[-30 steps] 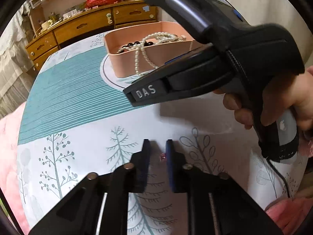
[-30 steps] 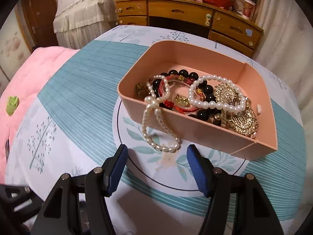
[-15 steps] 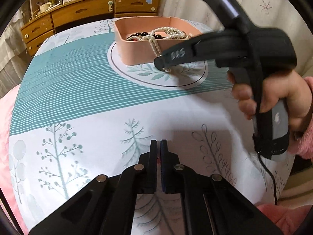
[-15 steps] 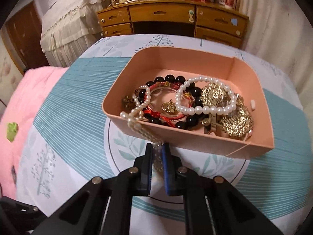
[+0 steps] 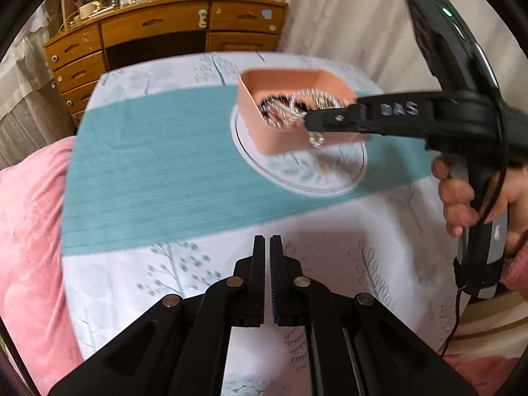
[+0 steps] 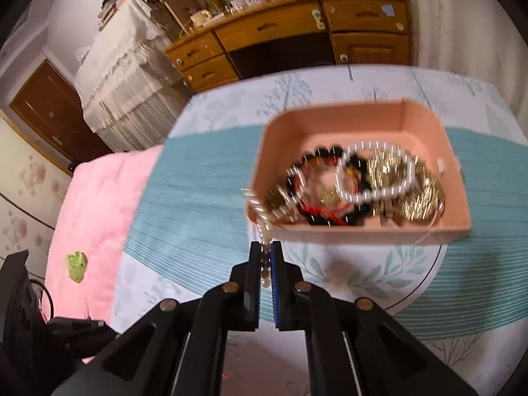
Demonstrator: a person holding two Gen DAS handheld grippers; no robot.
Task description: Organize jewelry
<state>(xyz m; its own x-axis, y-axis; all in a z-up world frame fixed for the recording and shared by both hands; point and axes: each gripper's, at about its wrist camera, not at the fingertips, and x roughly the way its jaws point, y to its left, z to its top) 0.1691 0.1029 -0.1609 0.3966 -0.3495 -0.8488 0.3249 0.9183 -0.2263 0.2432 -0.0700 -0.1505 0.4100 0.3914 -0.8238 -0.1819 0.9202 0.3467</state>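
A pink box (image 6: 422, 122) on the patterned tablecloth holds black beads, a red cord bracelet, a pearl bracelet (image 6: 373, 171) and gold pieces. A pearl strand (image 6: 264, 231) trails over the box's near left corner. My right gripper (image 6: 265, 254) has its jaws closing tight on that strand, with the pads pressing on the beads. The left wrist view shows the right gripper (image 5: 308, 122) over the box (image 5: 280, 138), a loop of pearls (image 5: 316, 139) hanging below it. My left gripper (image 5: 267, 241) is shut above the cloth nearer the front. Whether it holds anything is hidden.
A wooden dresser (image 5: 158, 33) with cluttered top stands behind the table. A pink quilt (image 5: 29, 214) lies at the left, with a small green thing (image 6: 76, 265) on it. A hand (image 5: 458, 204) holds the right gripper's handle. Pale curtains hang at the right.
The right gripper shut on the pearl strand hanging outside the box and lifted it. The left gripper shut around a tiny pink item on the cloth and rose away from the cloth.
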